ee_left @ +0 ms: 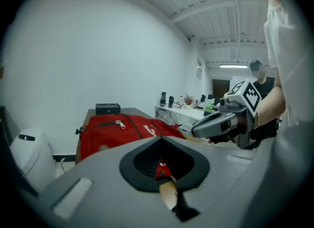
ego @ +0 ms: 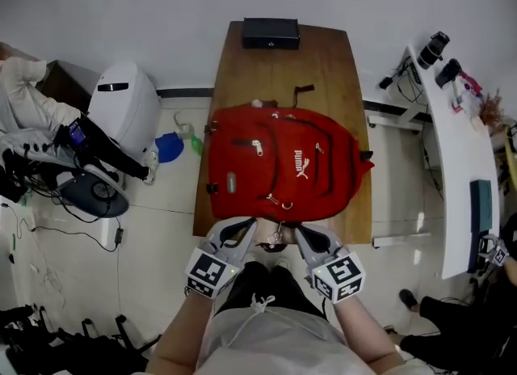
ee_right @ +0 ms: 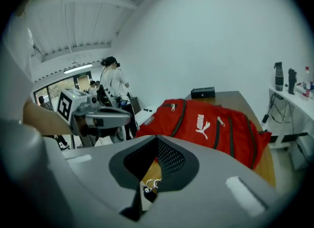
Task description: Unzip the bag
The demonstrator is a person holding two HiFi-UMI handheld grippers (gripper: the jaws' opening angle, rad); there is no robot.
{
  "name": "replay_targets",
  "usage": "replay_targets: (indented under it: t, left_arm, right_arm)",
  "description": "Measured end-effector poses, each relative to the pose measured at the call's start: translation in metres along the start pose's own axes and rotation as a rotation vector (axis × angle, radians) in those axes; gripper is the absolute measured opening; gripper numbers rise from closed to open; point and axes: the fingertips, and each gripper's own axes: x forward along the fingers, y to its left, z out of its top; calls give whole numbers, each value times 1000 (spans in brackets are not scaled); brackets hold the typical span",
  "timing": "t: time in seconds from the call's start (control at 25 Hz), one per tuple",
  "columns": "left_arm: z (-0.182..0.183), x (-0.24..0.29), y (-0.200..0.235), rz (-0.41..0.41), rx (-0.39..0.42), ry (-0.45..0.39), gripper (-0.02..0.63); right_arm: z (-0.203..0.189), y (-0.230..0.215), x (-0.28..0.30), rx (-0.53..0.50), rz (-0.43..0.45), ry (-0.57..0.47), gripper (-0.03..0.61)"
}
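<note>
Head view: bag (ego: 283, 163), red, lies flat across the middle of a wooden surface (ego: 323, 58), its front pockets and white logo facing up. A black box (ego: 271, 32) sits at the far end of the surface, well apart from the bag. The left gripper (ego: 242, 226) and right gripper (ego: 305, 232) hang side by side at the near edge of the bag, tips pointing towards it, with a small metal piece (ego: 275, 241) showing between them. A white desk (ego: 452, 147) stands off to the right.

Left gripper view: the left gripper (ee_left: 169, 192) has its jaws closed together with nothing held. Through the dark window between them shows a scrap of red fabric. The bag (ee_left: 117, 131) lies beyond on the surface, the box (ee_left: 108, 108) behind it. The right gripper (ee_left: 206, 126) reaches in from the right, level with the bag's near edge.

Right gripper view: the right gripper (ee_right: 147, 192) also has its jaws shut and empty. Small metal rings (ee_right: 149, 185) show through the gap near the tips, just beyond them. The bag (ee_right: 211, 124) fills the surface ahead, the box (ee_right: 202, 93) past it. The left gripper (ee_right: 125, 119) shows on the left, beside the bag's corner.
</note>
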Motion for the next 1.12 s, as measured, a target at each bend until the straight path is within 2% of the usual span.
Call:
replay_targets:
  t: [0.12,0.2,0.28,0.4,0.48,0.6,0.8,0.96,1.0,1.12]
  left_arm:
    - [-11,15,11,-12,28,42,6]
    - [-17,25,19,-36,8,43,6]
    - [-27,34,26,-58,-4,52,6]
    - [-44,43,34,-81,55,91,6]
    - [-49,46,37,-103,50,97,6]
    - [-53,50,41,-127,-9,82,6]
    - [-60,53,42,-162,-22,95,6]
    - [-65,55,42,-192,-32,104,6]
    - [-66,55,41,-200,-31,108,6]
    - [-69,57,38,-224,-24,124,6]
  right_arm:
    - [-42,0,30,28,-11,109,12]
    - [-67,-3,47,63,-38,170,48]
    - [-90,-8,60,108,-72,223,109]
    - [-118,-13,76,184,-116,279,153]
    - [-130,-15,86,218,-148,303,167]
    - [-141,-19,96,250,-189,340,167]
    - [-149,-23,104,273,-275,370,158]
    - [-152,-34,101,251,-358,384,64]
    - [-152,-35,101,258,-359,381,29]
    - [-153,-35,100,294,-333,372,12]
